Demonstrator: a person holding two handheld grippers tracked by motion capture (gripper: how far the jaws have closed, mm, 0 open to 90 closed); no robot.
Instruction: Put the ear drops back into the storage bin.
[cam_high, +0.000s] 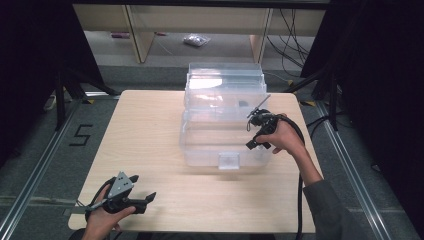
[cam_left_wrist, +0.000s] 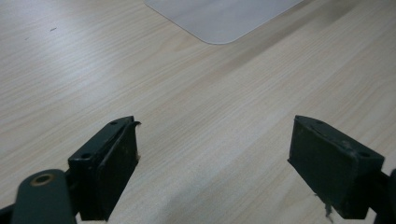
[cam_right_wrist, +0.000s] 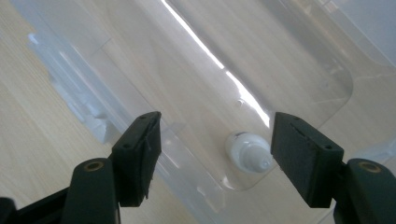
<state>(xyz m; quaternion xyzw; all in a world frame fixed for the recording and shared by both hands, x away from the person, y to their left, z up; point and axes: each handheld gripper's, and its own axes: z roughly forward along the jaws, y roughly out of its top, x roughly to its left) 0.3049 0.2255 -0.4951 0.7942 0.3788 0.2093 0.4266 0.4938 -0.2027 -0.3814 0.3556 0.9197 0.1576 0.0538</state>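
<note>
Reaching comes first here: my right gripper (cam_high: 258, 131) hangs over the near right corner of the clear plastic bin (cam_high: 225, 120), jaws spread wide and holding nothing. In the right gripper view a small white tube (cam_right_wrist: 249, 153) lies on the bin's floor, tucked into a rounded corner, just inside the right-hand jaw. That tube looks to me like the thing to pick.

To do it well, I would bring the gripper (cam_right_wrist: 215, 149) down inside the wall rather than across it, shift sideways until the tube sits midway between the jaws, then close across its body, not the narrow nozzle end. The corner leaves little room, so one jaw may scrape the plastic; a slow descent should keep the bin from sliding.

My left gripper (cam_high: 134, 191) rests low at the near left of the table (cam_high: 145, 135), equally wide open and empty, a pale sheet or lid corner (cam_left_wrist: 224, 18) ahead of it. It could steady the bin if needed.

Pale wood-grain tabletop, clean. Around it: grey floor with a taped number mark (cam_high: 80, 135), dark curtains, wooden furniture legs and loose cables beyond.
</note>
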